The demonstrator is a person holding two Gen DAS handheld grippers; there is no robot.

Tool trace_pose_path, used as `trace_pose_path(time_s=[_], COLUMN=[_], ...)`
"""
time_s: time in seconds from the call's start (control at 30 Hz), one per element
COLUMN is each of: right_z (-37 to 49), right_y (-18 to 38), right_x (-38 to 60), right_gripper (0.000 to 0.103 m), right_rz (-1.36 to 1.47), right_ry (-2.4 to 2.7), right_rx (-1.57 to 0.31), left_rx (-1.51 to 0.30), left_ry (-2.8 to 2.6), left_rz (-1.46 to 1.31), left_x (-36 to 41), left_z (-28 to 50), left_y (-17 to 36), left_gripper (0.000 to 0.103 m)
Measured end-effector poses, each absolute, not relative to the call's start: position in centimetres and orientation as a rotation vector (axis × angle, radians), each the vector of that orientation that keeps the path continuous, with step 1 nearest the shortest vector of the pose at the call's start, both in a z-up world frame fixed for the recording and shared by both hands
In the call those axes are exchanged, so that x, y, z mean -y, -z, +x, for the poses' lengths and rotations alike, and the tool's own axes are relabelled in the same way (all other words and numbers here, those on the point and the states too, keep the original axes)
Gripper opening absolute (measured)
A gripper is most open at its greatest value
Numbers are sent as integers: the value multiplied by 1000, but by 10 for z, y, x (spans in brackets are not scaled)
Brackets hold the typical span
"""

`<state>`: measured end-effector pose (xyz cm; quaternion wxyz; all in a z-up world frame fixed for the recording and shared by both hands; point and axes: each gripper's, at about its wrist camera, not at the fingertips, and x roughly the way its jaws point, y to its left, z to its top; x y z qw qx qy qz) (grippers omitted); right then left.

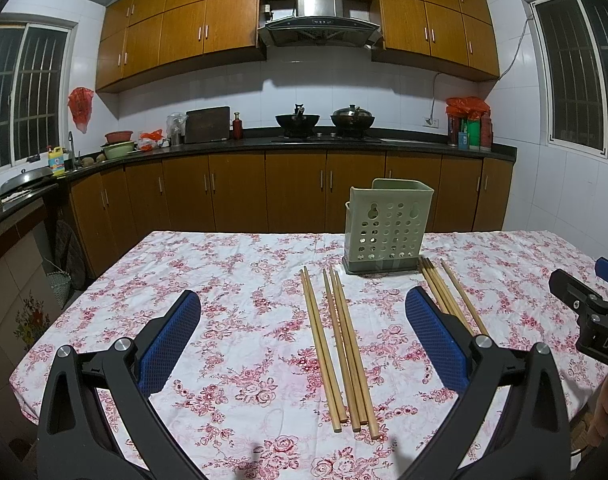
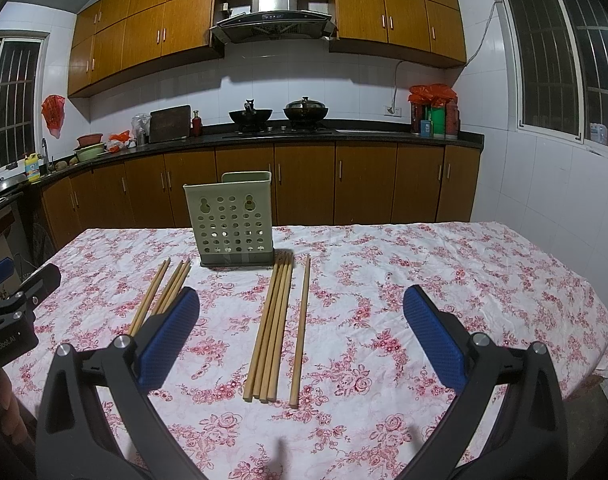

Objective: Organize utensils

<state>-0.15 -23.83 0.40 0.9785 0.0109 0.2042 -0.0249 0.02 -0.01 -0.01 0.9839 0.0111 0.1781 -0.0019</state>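
— What are your two claws doing?

— My left gripper [image 1: 303,336] hangs above the table with its blue-padded fingers [image 1: 172,342] spread wide and nothing between them. My right gripper [image 2: 302,336] is just the same: wide apart, empty, off the cloth.

— Where are the utensils?

— On the white tablecloth with pink flowers [image 1: 232,280]. One group of four long wooden chopsticks [image 1: 338,352] lies flat in front of my left claw, ends pointing away from me. A second group of wooden chopsticks [image 2: 278,328] lies in front of my right claw: four touching side by side and a fifth just beside them on the right.

— And the holder?

— The pale green perforated plastic utensil holder [image 1: 388,226] stands upright on its grey base at the far ends of both groups. From my right camera it sits between them, with the left group's tips near its left corner and the right group's tips at its right corner.
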Motion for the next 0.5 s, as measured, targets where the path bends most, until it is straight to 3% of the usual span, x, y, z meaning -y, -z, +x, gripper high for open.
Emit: trace_pose_path(time_s=[0.5], right_z=[0], right_y=[-4], right_x=[238], right_gripper=[99], right_rz=[21], right_ry=[50], right_rx=[-412], left_rx=[-359], left_ry=[3], left_rz=[23], left_x=[0], left_z=[0], left_y=[0], left_gripper=[101])
